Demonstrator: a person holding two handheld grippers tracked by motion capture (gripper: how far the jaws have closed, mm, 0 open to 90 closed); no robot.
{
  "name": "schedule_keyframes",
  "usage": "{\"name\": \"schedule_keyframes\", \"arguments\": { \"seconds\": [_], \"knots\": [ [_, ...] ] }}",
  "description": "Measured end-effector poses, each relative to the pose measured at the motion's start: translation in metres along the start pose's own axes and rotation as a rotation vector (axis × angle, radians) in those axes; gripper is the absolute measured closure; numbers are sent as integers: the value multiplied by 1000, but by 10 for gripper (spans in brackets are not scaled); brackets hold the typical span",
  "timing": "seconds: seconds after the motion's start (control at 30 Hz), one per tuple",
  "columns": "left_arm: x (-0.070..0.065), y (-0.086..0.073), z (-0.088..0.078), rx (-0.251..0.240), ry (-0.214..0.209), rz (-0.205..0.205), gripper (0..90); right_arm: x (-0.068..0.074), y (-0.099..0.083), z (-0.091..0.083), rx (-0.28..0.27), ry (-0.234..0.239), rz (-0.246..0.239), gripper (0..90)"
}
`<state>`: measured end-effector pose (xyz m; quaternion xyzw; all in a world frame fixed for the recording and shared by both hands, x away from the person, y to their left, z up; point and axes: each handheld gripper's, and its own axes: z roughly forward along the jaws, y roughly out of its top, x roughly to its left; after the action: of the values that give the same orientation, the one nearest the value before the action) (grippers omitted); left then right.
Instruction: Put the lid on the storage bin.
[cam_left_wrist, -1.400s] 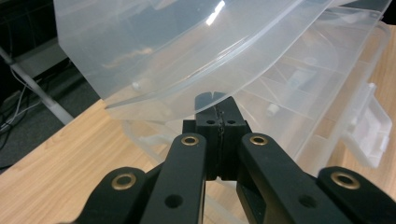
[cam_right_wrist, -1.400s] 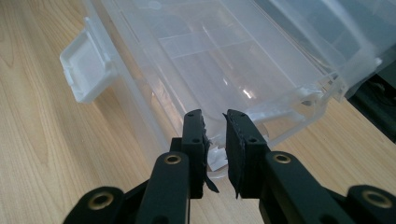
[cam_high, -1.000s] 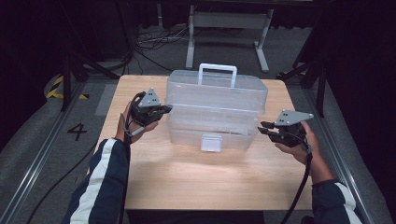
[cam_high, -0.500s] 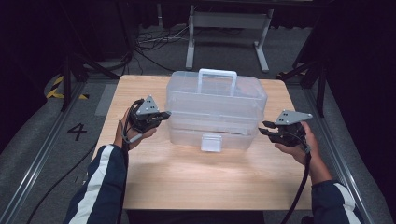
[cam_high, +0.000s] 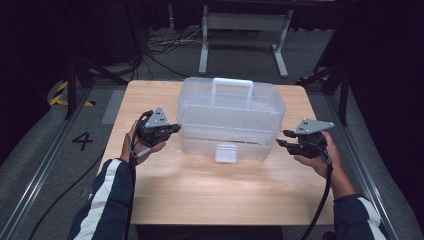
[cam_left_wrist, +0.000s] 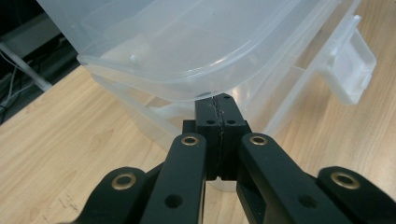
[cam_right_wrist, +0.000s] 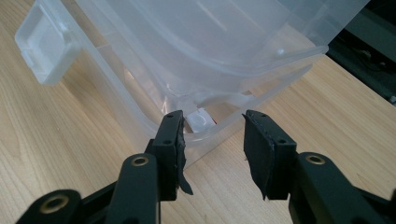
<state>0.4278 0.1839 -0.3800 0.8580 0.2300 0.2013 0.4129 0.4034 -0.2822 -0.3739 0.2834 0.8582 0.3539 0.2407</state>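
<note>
Left gripper (cam_left_wrist: 219, 105): jaws clenched together, nothing between them, tips at or just under the lid (cam_left_wrist: 187, 46) rim at the box (cam_high: 230, 117) end; contact not certain. Right gripper (cam_right_wrist: 212, 126): jaws parted, just been opening, nothing pinched; small side latch (cam_right_wrist: 201, 120) sits in the gap, untouched by either pad.

Box: clear plastic, handle (cam_high: 232, 84) on top, standing mid-table (cam_high: 200, 195) between both grippers, front latch (cam_high: 226, 152) facing the person. Lid appears slightly raised at both ends.

Risks, as judged:
- Light, empty box likely to slide or twist under a push from one end alone.
- Closed left tips liable to slip off the smooth rim.
- Lid likely to bind if the front latch remains engaged.
</note>
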Motion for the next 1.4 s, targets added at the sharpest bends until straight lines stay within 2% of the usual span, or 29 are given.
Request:
{"name": "schedule_keyframes", "arguments": {
  "seconds": [0.13, 0.27, 0.3, 0.33, 0.4, 0.43, 0.47, 0.5, 0.57, 0.67, 0.77, 0.93, 1.3, 1.4],
  "knots": [
    [-1, -3, -1, 15, -6, -1, 900, 1, -1, 1, 2, 8, 10, 570],
    [-3, -7, -3, 56, 2, 20, 900, 4, -2, 4, 21, 5, 2, 561],
    [-4, -10, -3, 55, 4, 11, 900, 4, -2, 4, 20, 8, -1, 559],
    [-3, -12, -2, 59, -2, 8, 900, 5, -2, 5, 24, 3, -3, 557],
    [-3, -16, -1, 77, 15, 14, 900, 5, -2, 7, 46, -11, -11, 545],
    [-3, -16, -1, 77, 15, 14, 900, 5, -3, 9, 61, -12, -15, 543],
    [-1, -17, -4, 25, -19, -18, 900, 6, -4, 11, 82, -5, -19, 530],
    [-1, -17, -4, 25, -19, -18, 900, 7, -4, 12, 88, -1, -28, 531],
    [-4, -14, -2, 55, -15, 11, 900, 8, -6, 12, 85, -1, -23, 534],
    [-6, -16, -1, 53, -11, 9, 900, 8, -7, 12, 83, 6, -10, 538],
    [-6, -19, 0, 71, -17, 9, 900, 8, -9, 12, 77, 10, -8, 537],
    [-11, -22, 6, 110, -16, 41, 900, 8, -10, 12, 74, 10, -6, 538],
    [-13, -25, 6, 118, -22, 42, 890, 11, -10, 12, 81, 15, -18, 538],
    [-14, -26, 4, 128, -19, 54, 878, 12, -10, 11, 85, 9, -22, 535]
  ]
}}
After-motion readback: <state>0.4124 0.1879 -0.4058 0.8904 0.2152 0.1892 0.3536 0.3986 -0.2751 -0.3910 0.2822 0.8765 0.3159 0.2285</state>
